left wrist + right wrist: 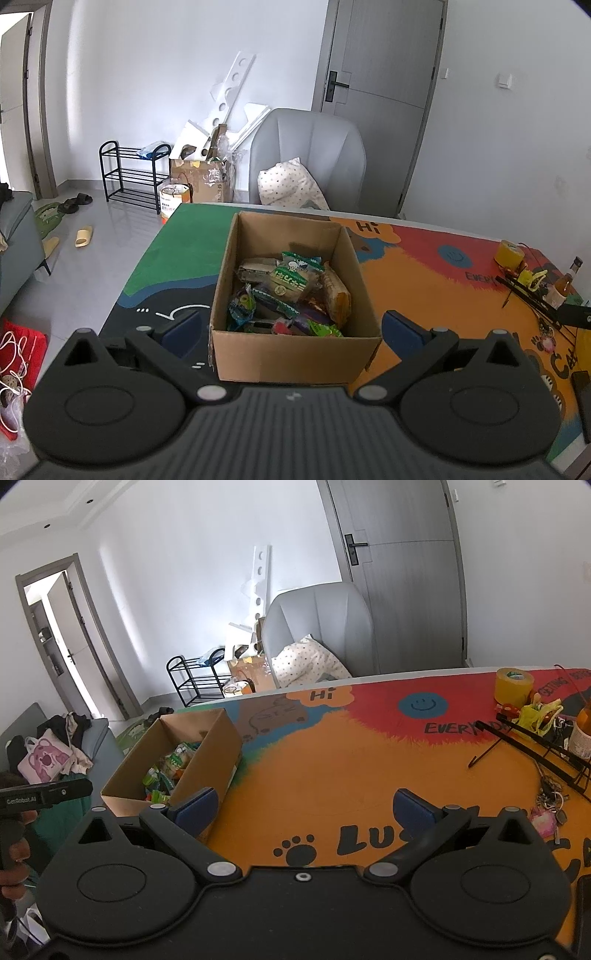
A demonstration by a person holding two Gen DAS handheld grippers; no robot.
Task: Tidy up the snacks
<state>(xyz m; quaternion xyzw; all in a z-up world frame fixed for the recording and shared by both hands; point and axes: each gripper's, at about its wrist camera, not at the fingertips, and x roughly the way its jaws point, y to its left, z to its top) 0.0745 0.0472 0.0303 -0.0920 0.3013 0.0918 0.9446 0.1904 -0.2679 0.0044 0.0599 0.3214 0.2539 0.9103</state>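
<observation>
Facing snack box [295,347] | left claw [291,328] spread, empty

- The cardboard box [295,354] is plain brown, and the snack packets [291,284] inside it are mostly green and white, with some orange and blue.
- The table mat [332,760] is orange, red, green and blue, with black paw prints and a blue smiley.
- The tape roll [514,687], far right, is yellow.
- The pillow [288,186] on the grey chair [314,147] is white, seemingly dotted.
- The gripper pads [402,329] are blue.
</observation>
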